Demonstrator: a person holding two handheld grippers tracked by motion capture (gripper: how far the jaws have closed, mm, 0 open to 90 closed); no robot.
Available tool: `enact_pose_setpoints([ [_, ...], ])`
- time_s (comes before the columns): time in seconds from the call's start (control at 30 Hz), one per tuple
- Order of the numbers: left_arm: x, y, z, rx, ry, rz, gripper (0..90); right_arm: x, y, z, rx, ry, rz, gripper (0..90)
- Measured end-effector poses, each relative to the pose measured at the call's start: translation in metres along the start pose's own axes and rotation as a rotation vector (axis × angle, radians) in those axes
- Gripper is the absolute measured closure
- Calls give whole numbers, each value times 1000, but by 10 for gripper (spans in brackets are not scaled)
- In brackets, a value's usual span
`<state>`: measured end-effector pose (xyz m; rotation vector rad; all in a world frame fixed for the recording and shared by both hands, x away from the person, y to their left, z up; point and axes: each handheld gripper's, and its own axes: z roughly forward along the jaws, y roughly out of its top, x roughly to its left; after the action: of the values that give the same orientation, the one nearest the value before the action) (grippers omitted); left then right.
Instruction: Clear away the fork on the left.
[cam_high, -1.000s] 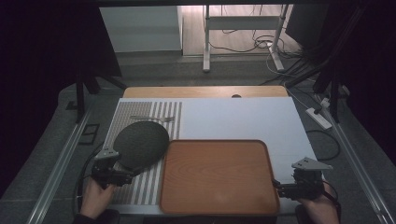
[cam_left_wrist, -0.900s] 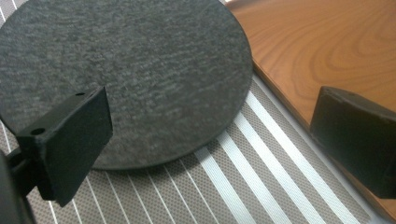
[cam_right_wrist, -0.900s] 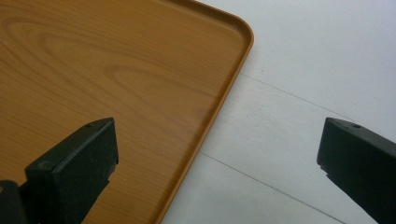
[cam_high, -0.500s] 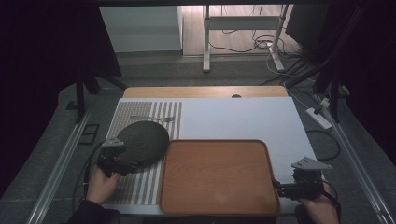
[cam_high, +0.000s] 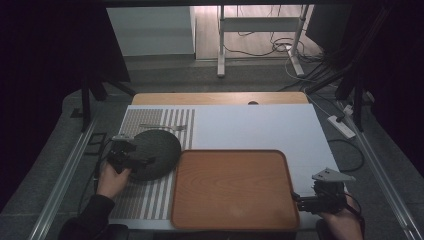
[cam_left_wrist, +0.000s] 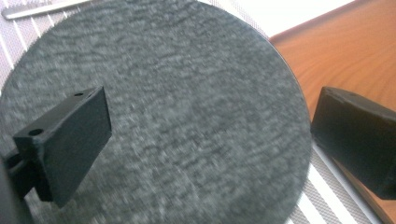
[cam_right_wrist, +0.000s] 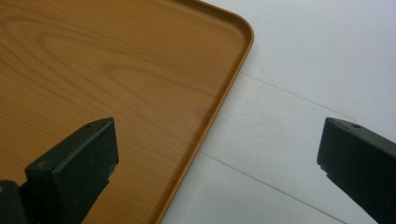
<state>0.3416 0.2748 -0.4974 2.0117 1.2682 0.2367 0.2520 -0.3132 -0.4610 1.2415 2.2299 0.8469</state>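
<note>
In the left gripper view, the dark round plate (cam_left_wrist: 187, 116) runs past the bottom edge below the spread jaws, its speckled surface blurred; whether the jaws touch it cannot be told. Beyond the jaws, a utensil (cam_left_wrist: 37, 8) is cut off at the top edge. In the right gripper view, the wooden tray (cam_right_wrist: 93, 60) runs off the frame past the left-hand jaw.

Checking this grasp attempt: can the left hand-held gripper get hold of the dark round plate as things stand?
Probably yes. The left hand-held gripper sits over the dark round plate with its jaws open wide, and nothing lies between them in the left gripper view. The plate lies flat on the striped mat, so catching its rim may need a tilt.
</note>
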Motion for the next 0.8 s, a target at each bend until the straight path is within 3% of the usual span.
enact_pose_setpoints([
  [0.33, 17, 17, 11, -7, 13, -19, 0, 0, 0, 0, 6, -1, -4, 0],
  [0.53, 26, 27, 16, 4, -1, -66, 0, 0, 0, 0, 8, 1, -7, 0],
  [0.8, 36, 38, 25, 7, 39, -80, 0, 1, 0, 1, 10, 3, -9, 0],
])
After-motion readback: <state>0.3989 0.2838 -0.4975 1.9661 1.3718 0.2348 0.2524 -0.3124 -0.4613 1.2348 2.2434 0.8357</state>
